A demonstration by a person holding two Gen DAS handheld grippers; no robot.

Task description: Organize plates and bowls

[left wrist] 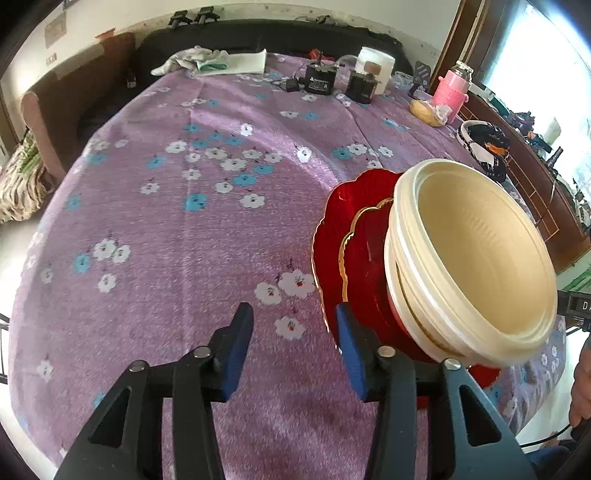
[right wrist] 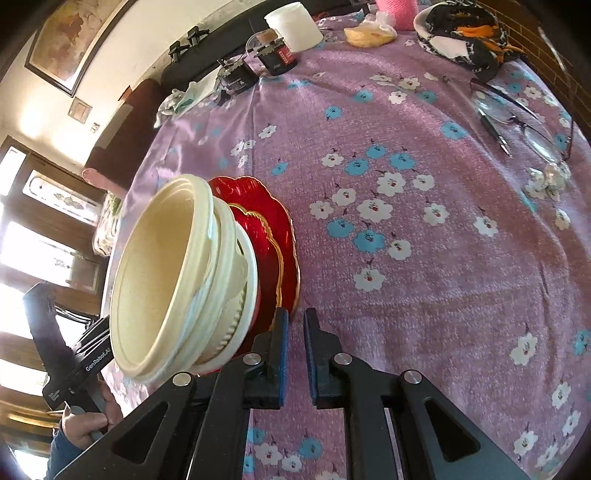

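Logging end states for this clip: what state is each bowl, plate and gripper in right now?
cream bowls: nested, open side up, resting on the red plates.
red plates: stacked flat on the tablecloth, smaller on larger.
left gripper: fingers open, nothing between them.
right gripper: fingers nearly together, empty.
pink bottle: upright.

Layout, seen from the two wrist views. A stack of bowls is nested on two stacked plates, the smaller plate on the larger, all set on the cloth-covered table. In the left wrist view the stack lies right of the left gripper; in the right wrist view it lies left of the right gripper. Along the far edge are placed a tub, two small boxes before it, and crumpled cloths further left. Spectacles lie at the far right in the right wrist view, a patterned bundle behind them.
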